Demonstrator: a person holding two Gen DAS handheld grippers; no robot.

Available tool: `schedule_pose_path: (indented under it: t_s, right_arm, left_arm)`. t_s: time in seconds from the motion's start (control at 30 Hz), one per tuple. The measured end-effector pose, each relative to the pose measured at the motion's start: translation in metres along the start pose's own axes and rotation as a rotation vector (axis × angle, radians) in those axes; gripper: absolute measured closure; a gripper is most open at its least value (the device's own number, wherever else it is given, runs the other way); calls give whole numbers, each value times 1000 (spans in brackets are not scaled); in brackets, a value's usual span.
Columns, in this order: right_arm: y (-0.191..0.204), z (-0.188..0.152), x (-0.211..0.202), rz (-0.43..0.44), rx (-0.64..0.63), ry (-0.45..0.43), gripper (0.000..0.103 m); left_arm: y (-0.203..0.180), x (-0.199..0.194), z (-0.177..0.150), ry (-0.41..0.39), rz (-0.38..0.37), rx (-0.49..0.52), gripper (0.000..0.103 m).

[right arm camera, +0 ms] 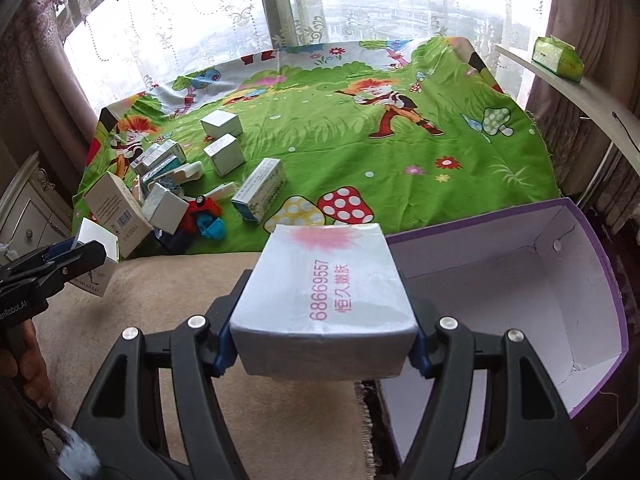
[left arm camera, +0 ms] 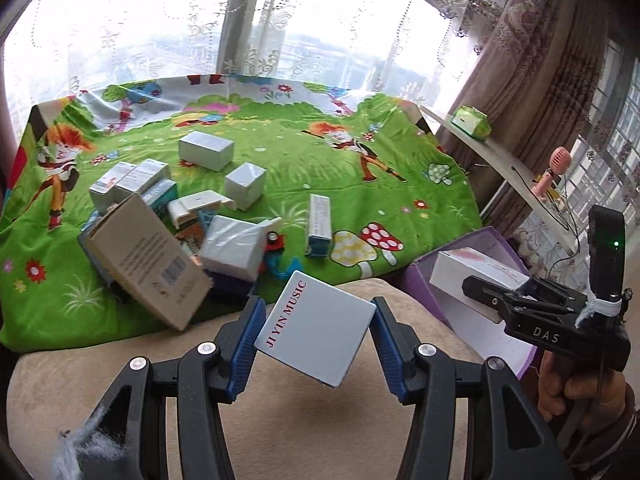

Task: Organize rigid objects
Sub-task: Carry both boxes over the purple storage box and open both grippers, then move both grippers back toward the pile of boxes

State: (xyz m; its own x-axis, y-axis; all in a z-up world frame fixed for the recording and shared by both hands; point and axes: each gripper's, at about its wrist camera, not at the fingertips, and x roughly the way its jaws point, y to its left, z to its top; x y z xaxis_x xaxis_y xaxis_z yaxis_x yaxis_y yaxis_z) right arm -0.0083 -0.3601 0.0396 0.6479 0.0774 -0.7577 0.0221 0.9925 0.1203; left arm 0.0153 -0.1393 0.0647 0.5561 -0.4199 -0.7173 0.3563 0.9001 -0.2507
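I am holding a white box printed JI YIN MUSIC (left arm camera: 316, 334) in my left gripper (left arm camera: 318, 338), its blue fingers (left arm camera: 244, 344) clamped on the 2 opposite sides, the box tilted so 1 corner is pointing down over the beige cushion (left arm camera: 280, 420). My right gripper (right arm camera: 324, 344) is gripping a bigger white box with red digits and a pink smudge (right arm camera: 324, 300), fingers pressed tight against its left and right sides, and it is hanging just left of the open purple-edged storage box (right arm camera: 560, 312), partly over its near left corner. From the left wrist camera I am seeing that same gripper (left arm camera: 472, 284) at the right with its box (left arm camera: 472, 272) above the purple box (left arm camera: 424, 276). On the far side, the green cartoon cloth (right arm camera: 360, 160) is carrying the rest: a heap of cartons at the left, including a brown barcode carton (left arm camera: 148, 260) leaning on the pile, 2 white cubes (left arm camera: 245, 186) sitting apart behind it, a blue-and-white carton (left arm camera: 319, 220) lying near the mushroom print, and a red and blue toy (right arm camera: 206, 216) beside the heap. A green tissue pack (right arm camera: 556, 58) is resting on the shelf at the far right.
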Motion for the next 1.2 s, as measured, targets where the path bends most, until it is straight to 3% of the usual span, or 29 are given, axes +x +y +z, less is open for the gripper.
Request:
schedule_pose_path:
  t_s: [0.5,0.57,0.63,0.7,0.8,0.83,1.07,1.2]
  right_arm:
    - [-98,-15,-27,-184,170,-13,34]
    - [-107,-16,-31,-206,190,-15,34]
    - [-113,-17,-34,-224,203,-18,33]
    - [-117,-16,-35,-237,216,-24,30]
    - [-114,-14,-38,-269,203,-45,10]
    - [-112,-13,-38,-281,190,-54,8]
    - [-91,-9,-36,-235,169,-73,1]
    - [-80,-8,-45,-214,169,-166,0]
  left_arm:
    - [-131,52,23,80,-290,202,49]
    - [-142,57,24,83,-325,224,47]
    - [-149,63,24,97,-347,234,35]
    - [-148,64,24,92,-338,222,27]
    - [-137,63,25,82,-321,189,26]
    - [-132,61,25,71,-296,182,26]
    - [-103,35,19,-23,-167,186,26]
    - [-83,21,17,-75,-127,159,26]
